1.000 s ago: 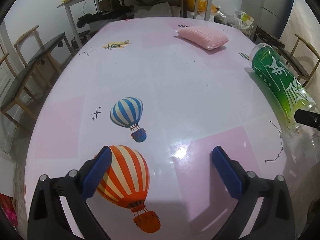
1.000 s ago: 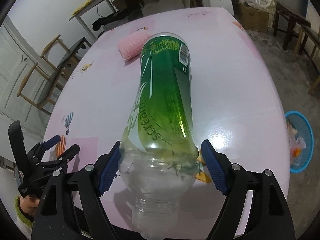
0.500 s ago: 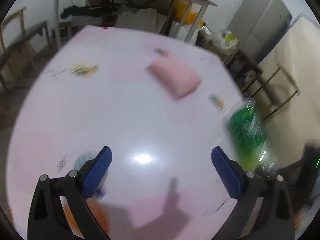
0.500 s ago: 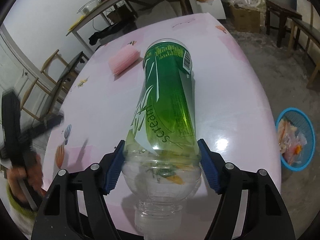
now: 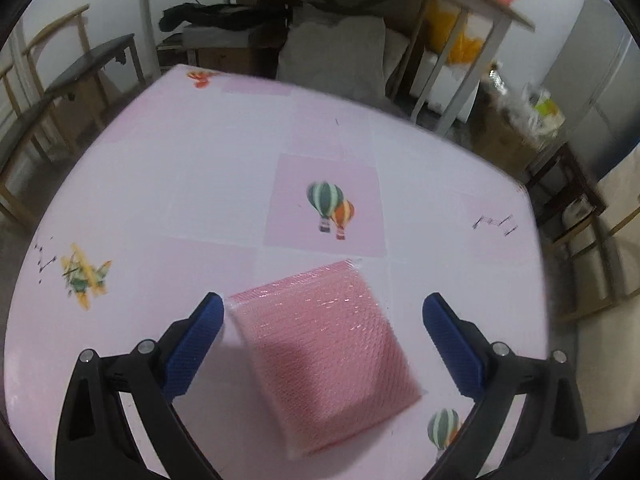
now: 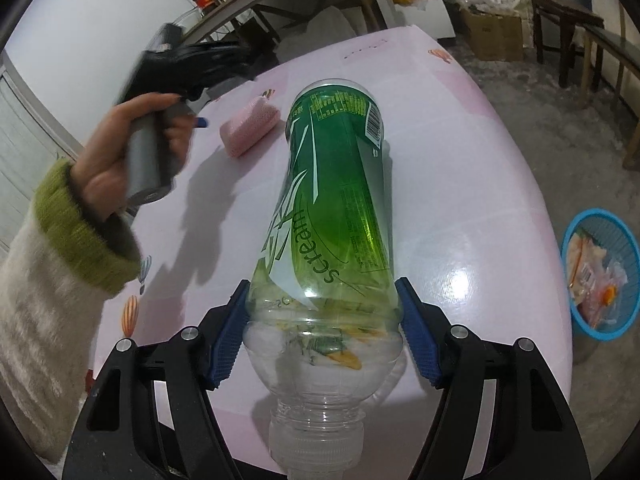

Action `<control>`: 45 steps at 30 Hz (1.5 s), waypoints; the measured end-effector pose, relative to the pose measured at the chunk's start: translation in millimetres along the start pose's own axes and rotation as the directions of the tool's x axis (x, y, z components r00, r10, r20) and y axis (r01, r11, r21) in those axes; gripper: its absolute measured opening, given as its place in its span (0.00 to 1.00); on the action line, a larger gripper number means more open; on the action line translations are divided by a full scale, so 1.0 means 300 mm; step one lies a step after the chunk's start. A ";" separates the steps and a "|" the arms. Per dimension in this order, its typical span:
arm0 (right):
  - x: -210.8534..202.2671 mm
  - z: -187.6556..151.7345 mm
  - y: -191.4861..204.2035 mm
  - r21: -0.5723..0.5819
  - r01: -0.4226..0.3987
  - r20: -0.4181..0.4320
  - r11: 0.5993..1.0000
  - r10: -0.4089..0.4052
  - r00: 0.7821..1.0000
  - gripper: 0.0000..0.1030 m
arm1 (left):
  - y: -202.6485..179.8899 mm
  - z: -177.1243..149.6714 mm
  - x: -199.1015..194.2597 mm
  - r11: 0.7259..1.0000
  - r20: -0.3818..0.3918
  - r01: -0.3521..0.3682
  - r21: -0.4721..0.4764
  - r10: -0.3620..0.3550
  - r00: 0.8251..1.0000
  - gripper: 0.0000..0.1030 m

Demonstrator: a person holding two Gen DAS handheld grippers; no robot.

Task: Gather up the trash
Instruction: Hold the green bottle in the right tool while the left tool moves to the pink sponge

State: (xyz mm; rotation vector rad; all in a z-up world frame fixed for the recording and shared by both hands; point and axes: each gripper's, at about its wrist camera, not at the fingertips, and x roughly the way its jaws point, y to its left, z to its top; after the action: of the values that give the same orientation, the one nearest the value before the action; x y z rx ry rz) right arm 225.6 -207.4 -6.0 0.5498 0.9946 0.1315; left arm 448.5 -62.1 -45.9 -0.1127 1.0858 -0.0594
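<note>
1. We see the right gripper w/ its blue pads pressed on both sides of a big plastic bottle. It has a firm hold on it, jaws fairly wide b/c the bottle is fat.
2. The bottle has a green label. Its clear neck end points back at the camera, its bottom points away over the pink table.
3. The left gripper is wide open and holds nothing. We see it over a pink bubble-wrap bag.
4. The bag lies flat on the table, between the two blue fingers. The left finger's tip looks right at the bag's corner; we can't tell if it touches. The right finger is apart from the bag.
5. In the right wrist view we see a hand w/ a green cuff and a white fuzzy sleeve. It grips the left gripper's handle near the bag, but it's blurry.
6. A blue basket w/ wrappers in it sits on the floor, right of the table.
7. Balloon and plane pics are printed on the table top.
</note>
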 end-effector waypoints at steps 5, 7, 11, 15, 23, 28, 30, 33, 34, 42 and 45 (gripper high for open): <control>-0.001 0.001 -0.005 0.000 -0.016 0.002 1.000 0.016 1.000 0.65 | -0.032 -0.024 0.053 0.997 -0.020 -0.064 0.039 0.065 0.998 0.95; -0.002 0.001 -0.006 0.001 -0.017 0.003 1.000 0.017 1.000 0.65 | -0.019 -0.048 0.061 0.996 -0.023 -0.067 0.062 0.069 0.997 0.93; 0.001 0.004 -0.008 -0.003 -0.014 0.003 1.000 0.014 1.000 0.65 | 0.008 -0.059 0.066 0.996 -0.025 -0.034 0.087 0.037 0.999 0.88; 0.008 0.012 -0.008 -0.007 0.000 0.001 1.000 0.000 1.000 0.65 | 0.041 -0.091 0.038 0.990 -0.045 -0.003 0.140 0.009 0.999 0.87; -0.005 -0.012 0.011 -0.017 0.005 -0.028 1.000 -0.006 1.000 0.65 | 0.167 -0.356 -0.120 0.901 -0.119 0.107 0.421 -0.062 0.991 0.87; -0.001 -0.024 0.018 0.007 -0.012 -0.055 1.000 0.012 0.998 0.65 | 0.258 -0.538 -0.229 0.841 -0.139 0.176 0.512 -0.121 0.983 0.88; 0.006 -0.025 0.011 0.039 -0.028 -0.066 0.999 0.031 0.997 0.66 | 0.296 -0.580 -0.253 0.836 -0.136 0.197 0.512 -0.147 0.980 0.89; 0.026 -0.012 -0.009 0.102 -0.065 -0.102 0.993 0.075 0.992 0.66 | 0.325 -0.604 -0.272 0.849 -0.127 0.216 0.481 -0.177 0.976 0.90; 0.028 -0.007 -0.014 0.119 -0.073 -0.105 0.990 0.085 0.991 0.67 | 0.326 -0.610 -0.276 0.853 -0.125 0.223 0.472 -0.185 0.975 0.91; -0.040 -0.008 -0.008 0.143 -0.089 -0.062 0.986 0.099 0.993 0.71 | 0.385 -0.598 -0.337 0.868 -0.109 0.328 0.374 -0.310 0.945 0.94; -0.055 -0.004 -0.005 0.135 -0.068 -0.048 0.989 0.075 0.996 0.71 | 0.408 -0.616 -0.363 0.879 -0.094 0.325 0.348 -0.312 0.945 0.94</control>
State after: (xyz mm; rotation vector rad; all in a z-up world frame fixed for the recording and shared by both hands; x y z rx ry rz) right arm 215.2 -213.9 5.3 0.7073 1.0407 0.1444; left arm 233.5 59.3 -50.2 0.0416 1.0656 -0.5590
